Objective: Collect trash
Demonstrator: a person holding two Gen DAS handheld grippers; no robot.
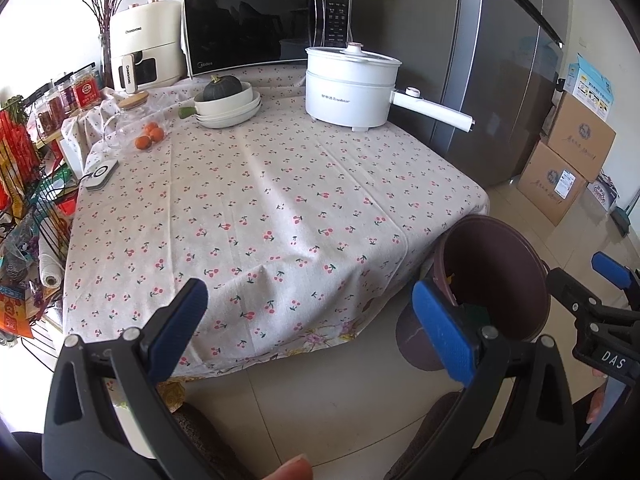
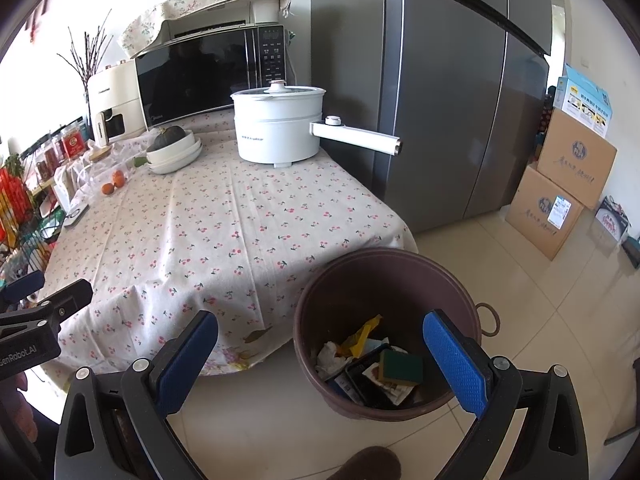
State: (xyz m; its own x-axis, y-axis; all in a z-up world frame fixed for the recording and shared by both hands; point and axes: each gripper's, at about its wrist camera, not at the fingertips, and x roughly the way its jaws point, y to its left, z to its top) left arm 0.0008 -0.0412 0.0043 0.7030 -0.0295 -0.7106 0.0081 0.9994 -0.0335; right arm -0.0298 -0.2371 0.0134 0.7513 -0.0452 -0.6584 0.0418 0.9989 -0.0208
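A brown trash bucket (image 2: 384, 280) stands on the floor by the table's near right corner. Inside it lie a green-and-yellow sponge (image 2: 401, 367), a yellow wrapper (image 2: 360, 334), crumpled white paper (image 2: 330, 354) and a dark package (image 2: 368, 384). My right gripper (image 2: 320, 364) is open and empty, just above the bucket's near rim. My left gripper (image 1: 312, 328) is open and empty, over the table's front edge. The bucket (image 1: 496, 276) shows at the right in the left wrist view, with the right gripper (image 1: 600, 304) beside it.
The table (image 1: 280, 200) wears a cherry-print cloth. At its back stand a white electric pot (image 1: 348, 84), stacked bowls with a squash (image 1: 228, 104), a microwave (image 1: 264, 28), oranges (image 1: 150, 136) and a white device (image 1: 100, 174). A fridge (image 2: 460, 92) and cardboard boxes (image 2: 560, 192) stand at the right.
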